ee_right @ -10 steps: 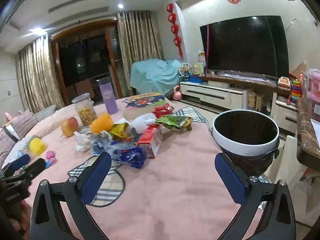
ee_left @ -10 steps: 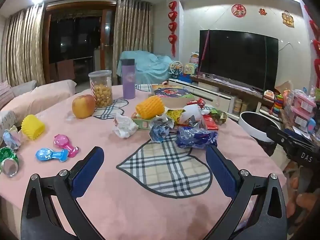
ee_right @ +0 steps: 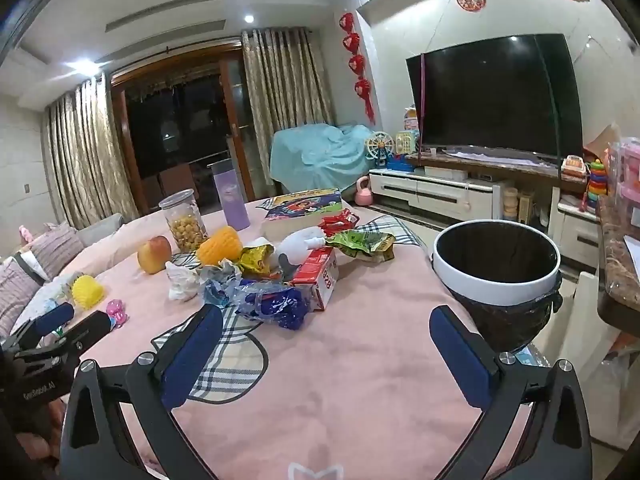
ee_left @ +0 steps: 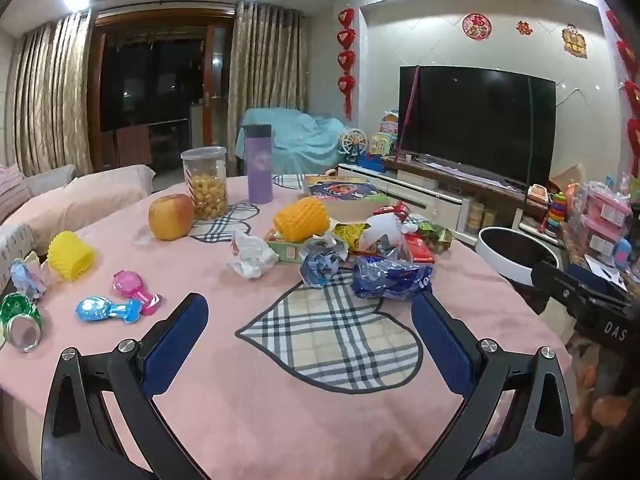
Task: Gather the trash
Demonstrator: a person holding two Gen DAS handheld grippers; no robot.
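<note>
Trash pile sits mid-table on the pink tablecloth [ee_left: 224, 380]: blue crinkled wrapper [ee_left: 394, 276] nearest the grippers, touching the top edge of the plaid heart patch [ee_left: 332, 336]; crumpled white paper [ee_left: 252, 256] at its 9 o'clock, a foil ball [ee_left: 322, 258] between them. Behind the blue wrapper, at 12 to 1 o'clock, a red carton [ee_right: 318, 276] and a green snack bag [ee_right: 362, 244]; orange foam fruit net [ee_left: 302, 220] rests on the pile at 11 o'clock. White-rimmed bin [ee_right: 496, 268] with black liner stands just off the table edge, at 3 o'clock from the pile. Left gripper [ee_left: 310, 326] hovers over the plaid patch, jaws spread wide, holding nothing. Right gripper [ee_right: 326, 336] hangs over bare cloth between pile and bin, also spread wide and empty. Further out, at the pile's 9 to 10 o'clock: apple [ee_left: 171, 216], jar of yellow snacks [ee_left: 205, 184] just beside it, purple bottle [ee_left: 259, 164]. Far left edge: yellow foam net [ee_left: 71, 255], pink and blue foil candies [ee_left: 116, 304], green can [ee_left: 20, 320] on its side. Flat picture box [ee_right: 304, 210] at the pile's 12 o'clock.
</note>
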